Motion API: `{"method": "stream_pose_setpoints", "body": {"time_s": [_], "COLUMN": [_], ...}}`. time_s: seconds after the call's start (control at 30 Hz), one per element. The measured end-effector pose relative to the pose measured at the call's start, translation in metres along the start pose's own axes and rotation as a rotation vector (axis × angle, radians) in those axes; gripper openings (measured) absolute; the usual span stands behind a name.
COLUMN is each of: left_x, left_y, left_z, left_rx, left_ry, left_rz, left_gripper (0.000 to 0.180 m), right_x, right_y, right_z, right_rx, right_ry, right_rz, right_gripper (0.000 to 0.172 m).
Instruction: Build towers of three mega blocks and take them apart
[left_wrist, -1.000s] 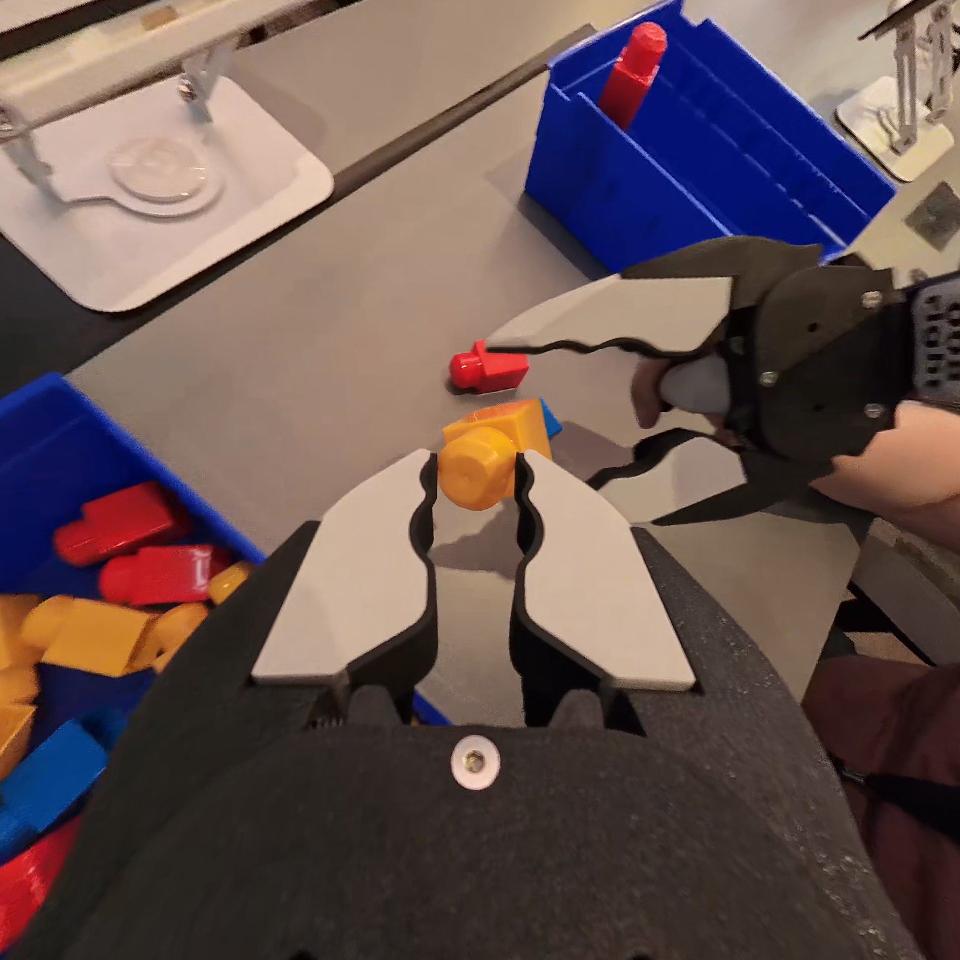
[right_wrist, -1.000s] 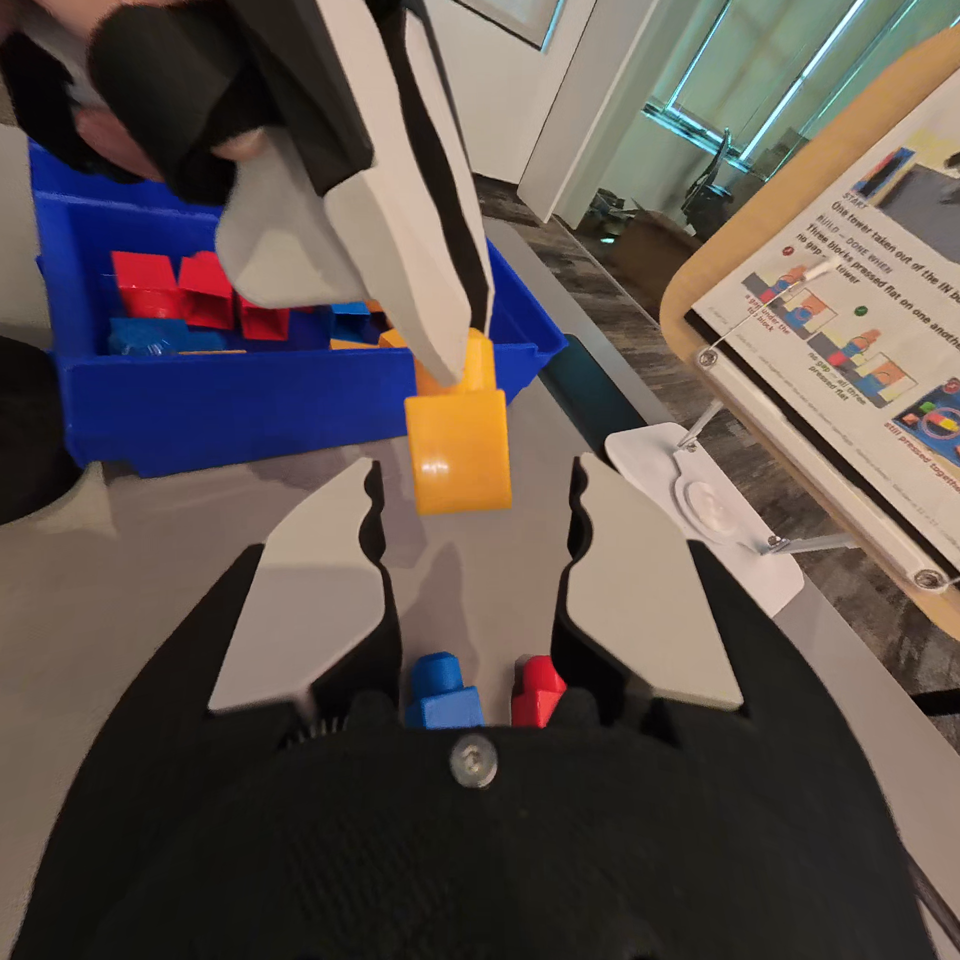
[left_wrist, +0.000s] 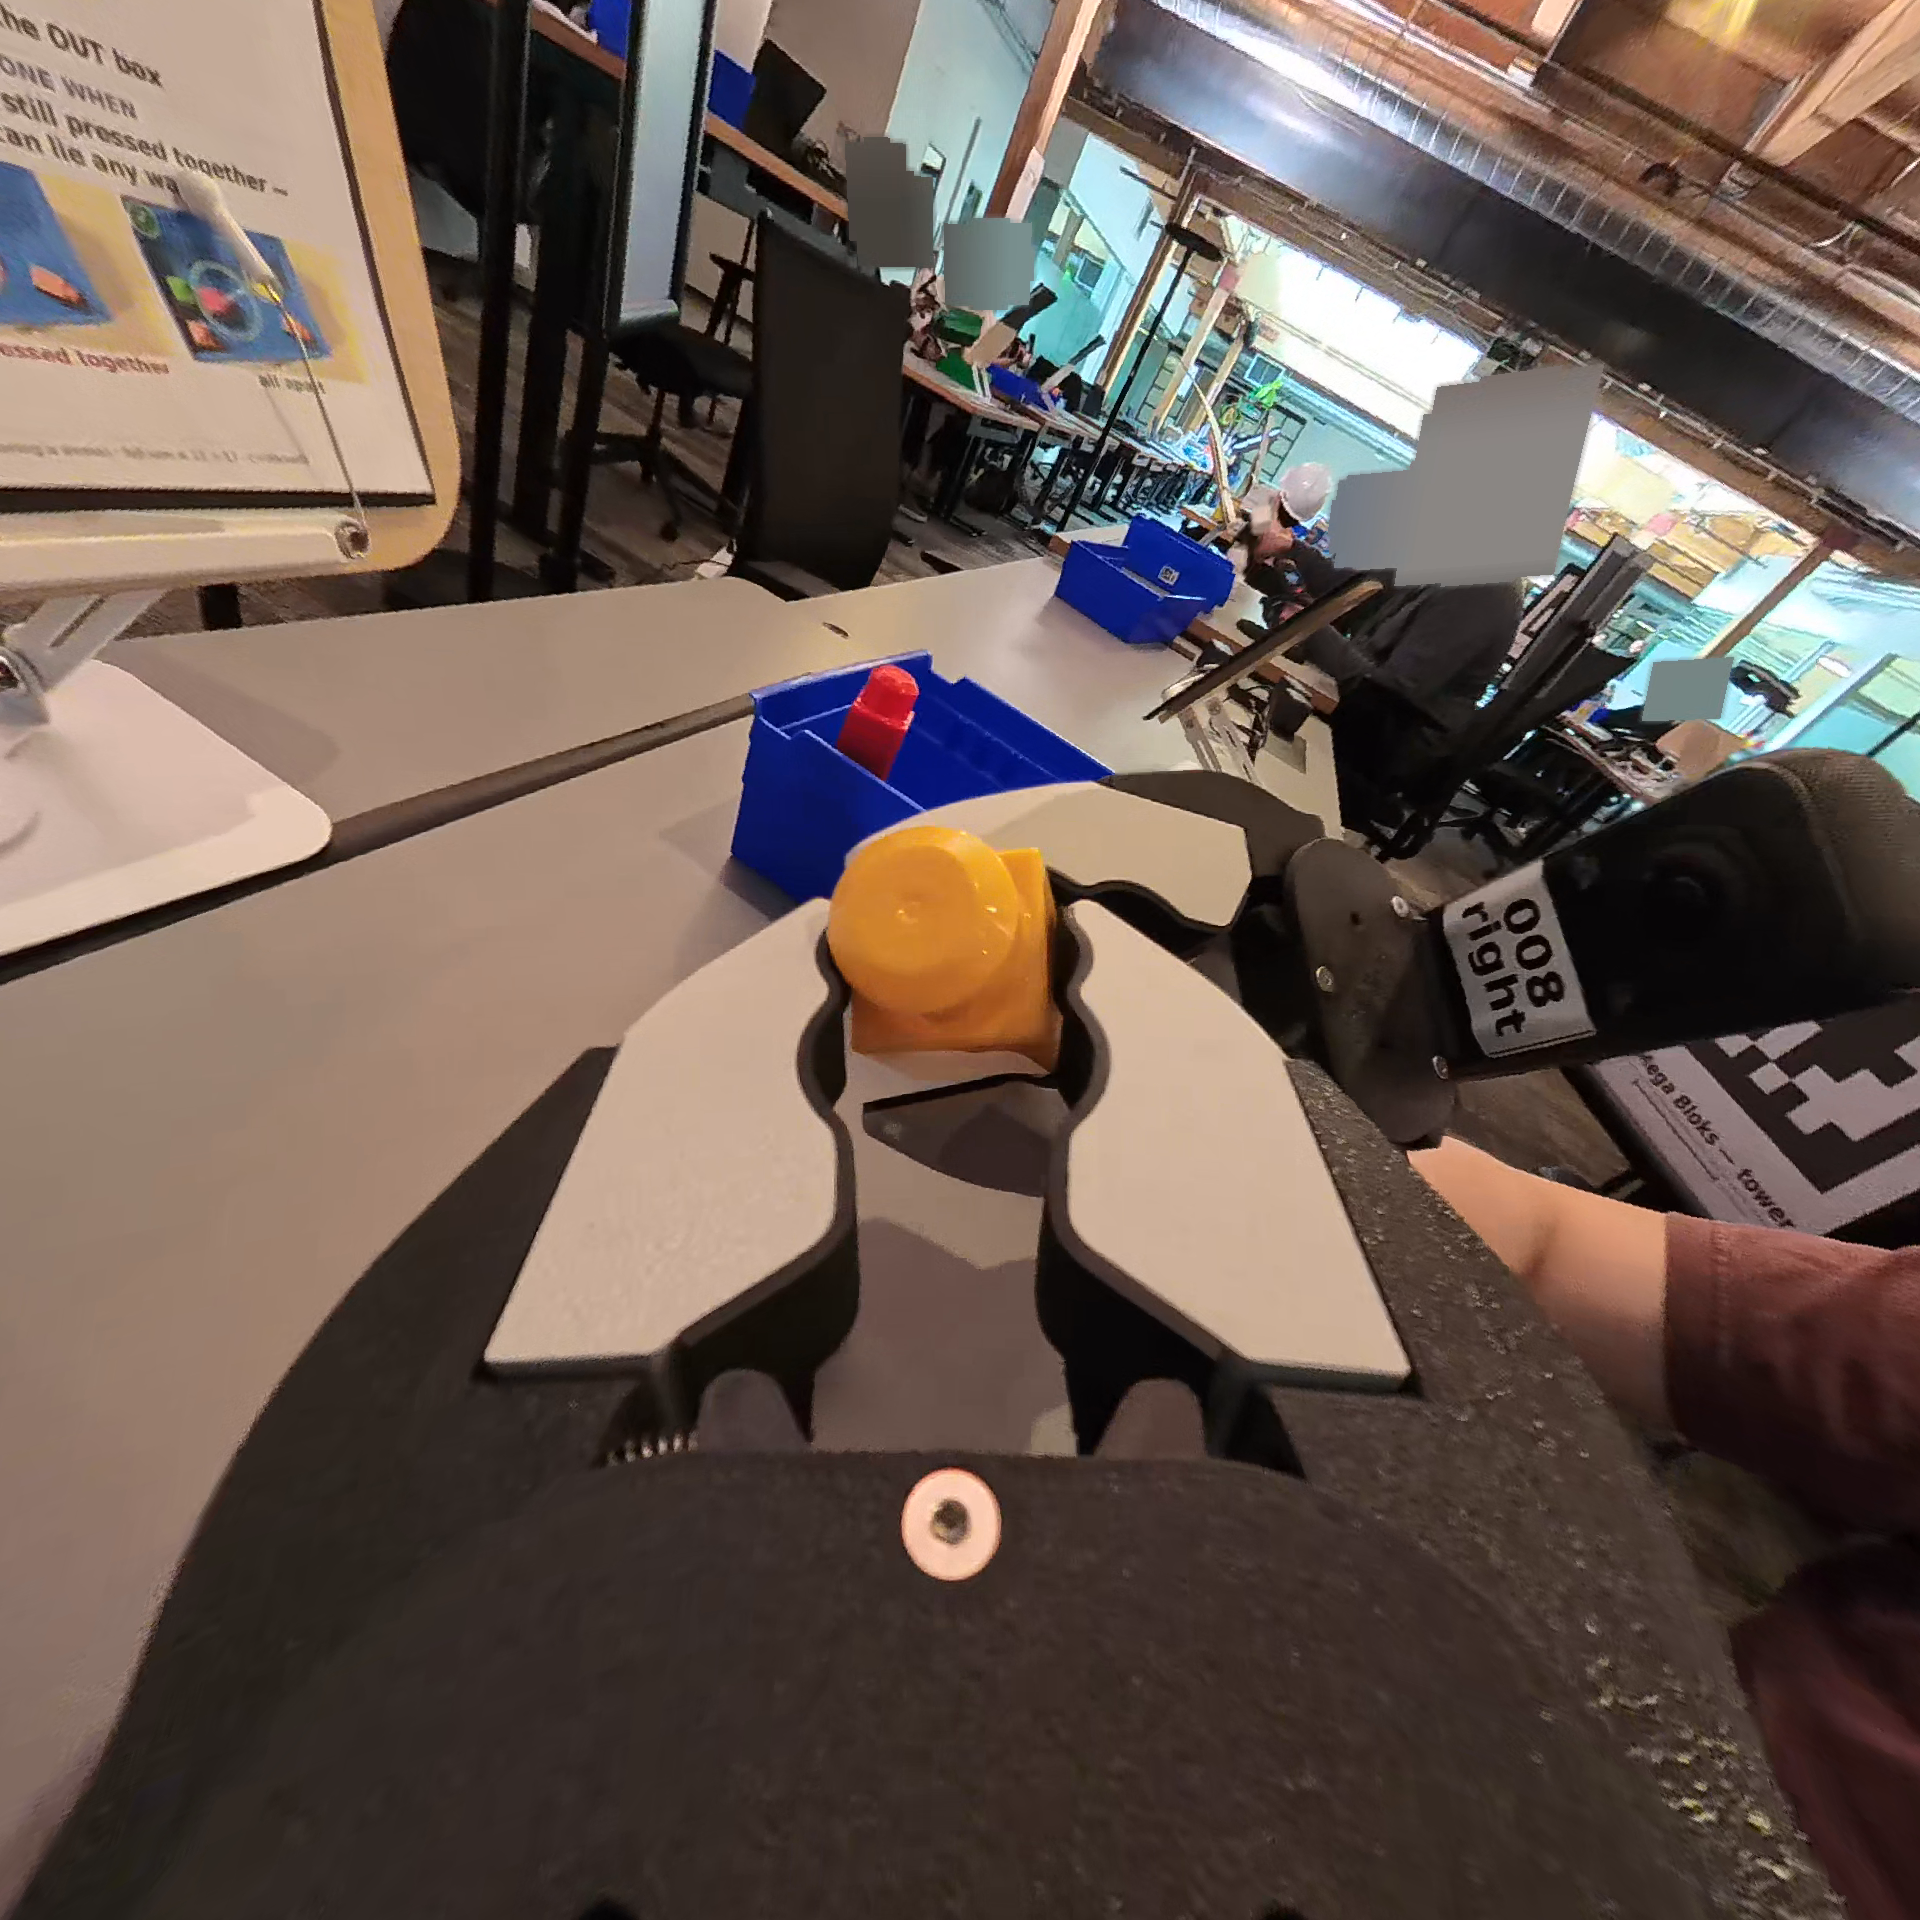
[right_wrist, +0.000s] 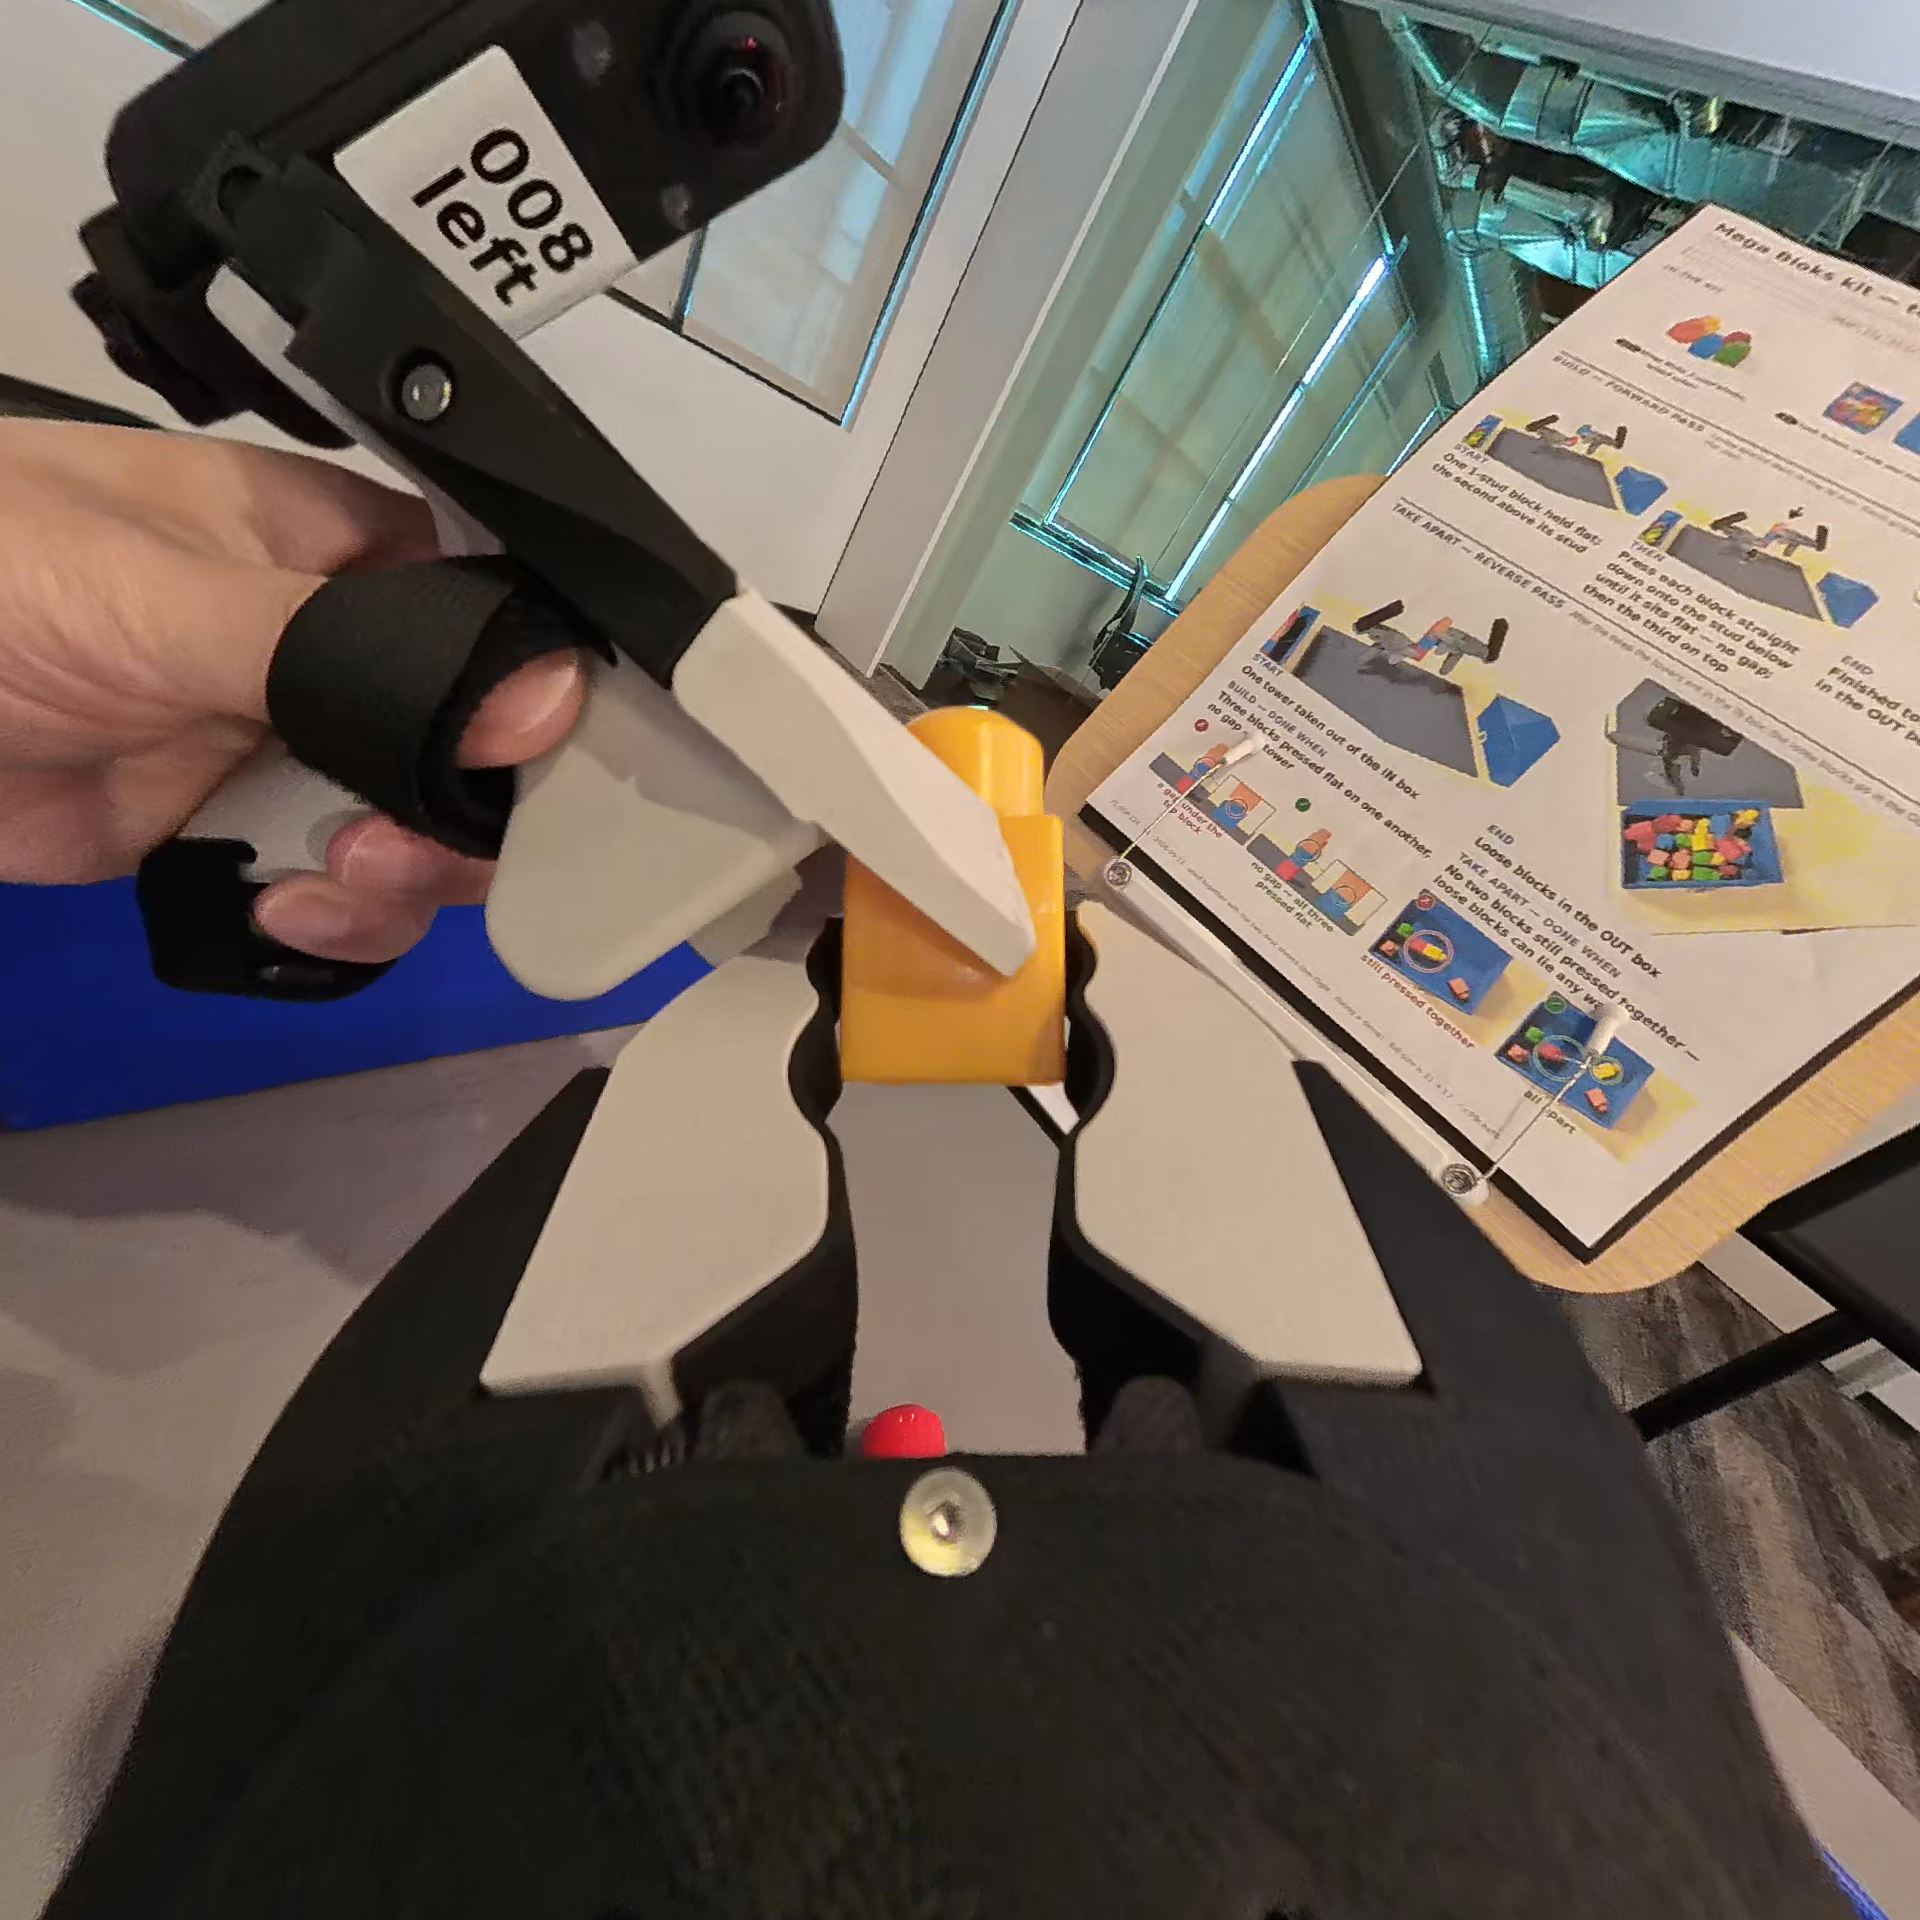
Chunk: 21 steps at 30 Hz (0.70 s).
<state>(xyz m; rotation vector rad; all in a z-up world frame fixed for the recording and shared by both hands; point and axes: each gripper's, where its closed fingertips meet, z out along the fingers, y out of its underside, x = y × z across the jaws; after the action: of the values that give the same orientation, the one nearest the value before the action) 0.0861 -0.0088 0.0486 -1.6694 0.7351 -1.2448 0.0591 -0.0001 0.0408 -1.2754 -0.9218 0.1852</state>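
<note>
Setting: grey tabletop (left_wrist: 416, 935) is running through an open workshop, with desks and chairs blurring away behind it.

Block: you are holding one yellow block (left_wrist: 951, 961) up off the table, its round stud pointing back at the left wrist camera — both tools are meeting on it.

Left gripper (left_wrist: 951, 997): its two grey fingers are closing in on the block's square base from either side, with the pads pressing against it.

Right gripper (right_wrist: 951, 997): it is clamping the same block (right_wrist: 951, 997) by its flat sides, stud pointing upward in this view; the left tool's finger (right_wrist: 883, 831) is lying across the block's front face.

Hands: your left hand (right_wrist: 208, 665) is wrapping the left handle, one finger sitting in a black strap.

Bins: a blue bin (left_wrist: 894, 790) is standing beyond the grippers with a red block (left_wrist: 878, 717) leaning upright inside — a second blue bin (right_wrist: 260, 997) is sitting behind the left hand.

Also in view: an instruction sheet on a wooden board (right_wrist: 1558, 727) is leaning to the right, and a red stud (right_wrist: 902, 1432) is peeking out below the right fingers.
</note>
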Motion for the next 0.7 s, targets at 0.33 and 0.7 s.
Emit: {"method": "stream_pose_setpoints", "body": {"time_s": [0.33,0.7], "left_x": [0.010,-0.008], "left_y": [0.006,0.004], "left_z": [0.010,-0.007], "left_rx": [0.012,-0.016], "left_ry": [0.061,0.071], "left_rz": [-0.032,-0.071], "left_gripper": [0.044,0.036], "right_x": [0.009,-0.010], "right_y": [-0.004,0.000], "right_z": [-0.003,-0.002], "right_rx": [0.022,0.001], "right_ry": [0.100,-0.171], "right_rz": [0.003,-0.054], "right_gripper": [0.041,0.051]}}
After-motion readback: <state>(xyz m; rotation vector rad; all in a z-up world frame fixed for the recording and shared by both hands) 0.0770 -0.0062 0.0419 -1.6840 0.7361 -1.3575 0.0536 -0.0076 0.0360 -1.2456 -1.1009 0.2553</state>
